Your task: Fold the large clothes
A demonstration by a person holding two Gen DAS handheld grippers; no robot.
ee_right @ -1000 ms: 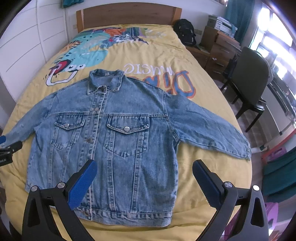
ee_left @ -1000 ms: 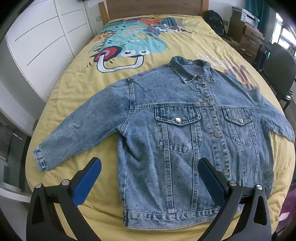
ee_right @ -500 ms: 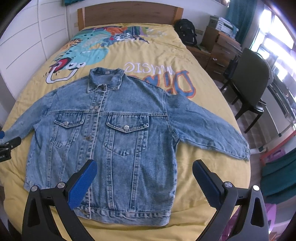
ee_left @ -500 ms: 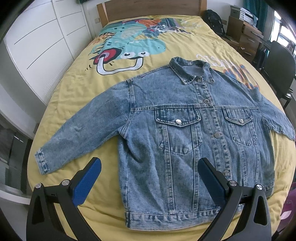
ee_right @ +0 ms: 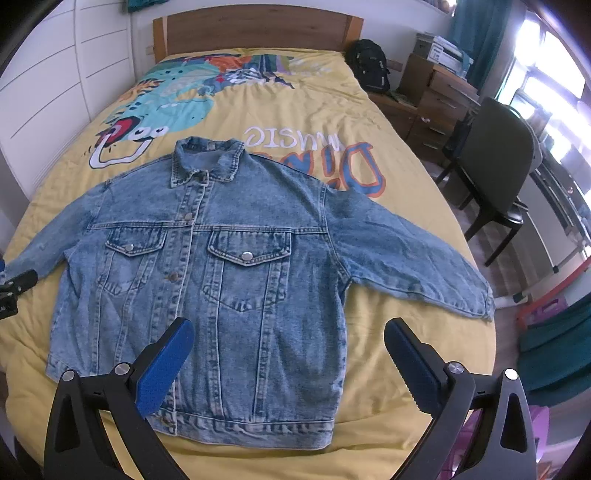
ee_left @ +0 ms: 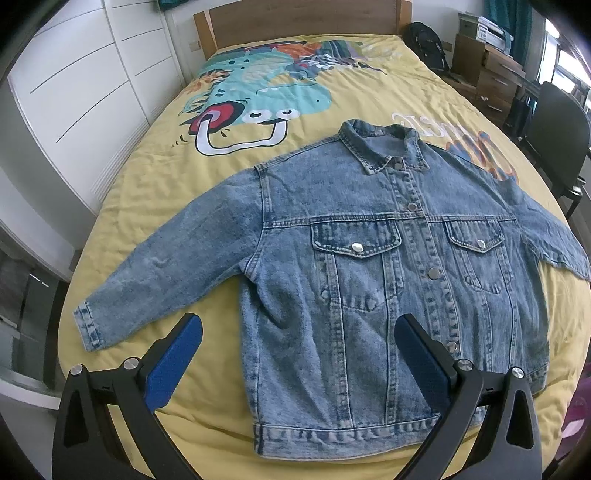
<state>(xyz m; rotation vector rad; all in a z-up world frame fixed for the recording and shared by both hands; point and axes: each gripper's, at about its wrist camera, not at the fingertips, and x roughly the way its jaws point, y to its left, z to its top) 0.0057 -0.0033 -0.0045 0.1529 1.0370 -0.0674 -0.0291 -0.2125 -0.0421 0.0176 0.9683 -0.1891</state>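
A bed (ee_left: 155,155) with a wooden headboard (ee_right: 255,29) at the far end carries a yellow cover (ee_right: 399,354) printed with a turquoise cartoon dinosaur (ee_left: 273,96) toward the far left and upside-down lettering (ee_right: 317,155) toward the right. A blue denim jacket (ee_right: 236,266) lies flat on the near half of the cover, front up and buttoned, collar toward the headboard, hem at the near edge, both sleeves spread out left and right.

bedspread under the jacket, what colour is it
Yellow cotton bedspread with a teal cartoon dinosaur print; clearest in the right wrist view.
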